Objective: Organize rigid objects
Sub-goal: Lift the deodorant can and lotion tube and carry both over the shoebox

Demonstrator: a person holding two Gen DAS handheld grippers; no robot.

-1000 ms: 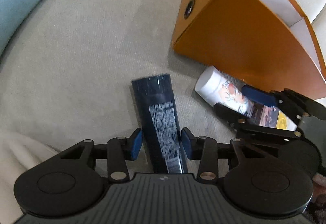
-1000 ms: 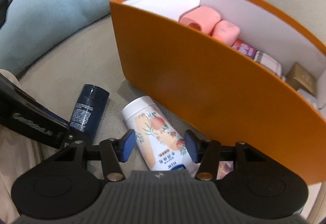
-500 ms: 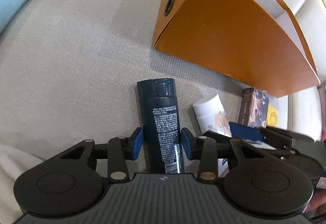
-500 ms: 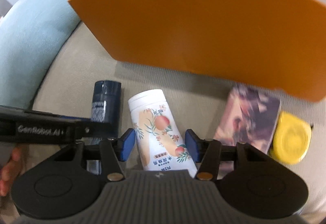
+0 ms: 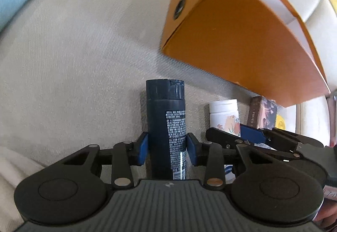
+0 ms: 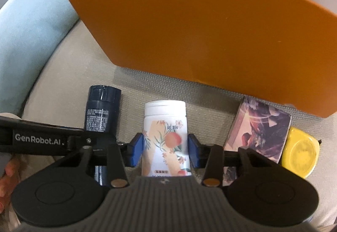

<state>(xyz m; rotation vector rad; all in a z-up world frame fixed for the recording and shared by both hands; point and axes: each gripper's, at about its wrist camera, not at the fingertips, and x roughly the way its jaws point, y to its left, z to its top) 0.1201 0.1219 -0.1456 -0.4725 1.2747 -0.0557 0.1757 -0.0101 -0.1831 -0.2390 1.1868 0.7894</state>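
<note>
My left gripper point(image 5: 167, 148) is shut on a dark navy bottle point(image 5: 166, 118), its blue pads against both sides. The bottle also shows in the right wrist view point(image 6: 102, 107). My right gripper point(image 6: 165, 153) is shut on a white bottle with a peach print point(image 6: 165, 130); this bottle also shows in the left wrist view point(image 5: 224, 116). Both bottles point toward an orange box point(image 6: 200, 34), point(image 5: 242, 42) on the beige sofa seat. The box's contents are mostly hidden.
A patterned card box point(image 6: 259, 128) and a yellow round object point(image 6: 300, 153) lie right of the white bottle, by the orange box's front wall. A light blue cushion point(image 6: 27, 42) lies at the left. The sofa back rises behind the box.
Both grippers have closed from open around their bottles to gripping them. The views have swung so each bottle now points straight ahead toward the orange box.
</note>
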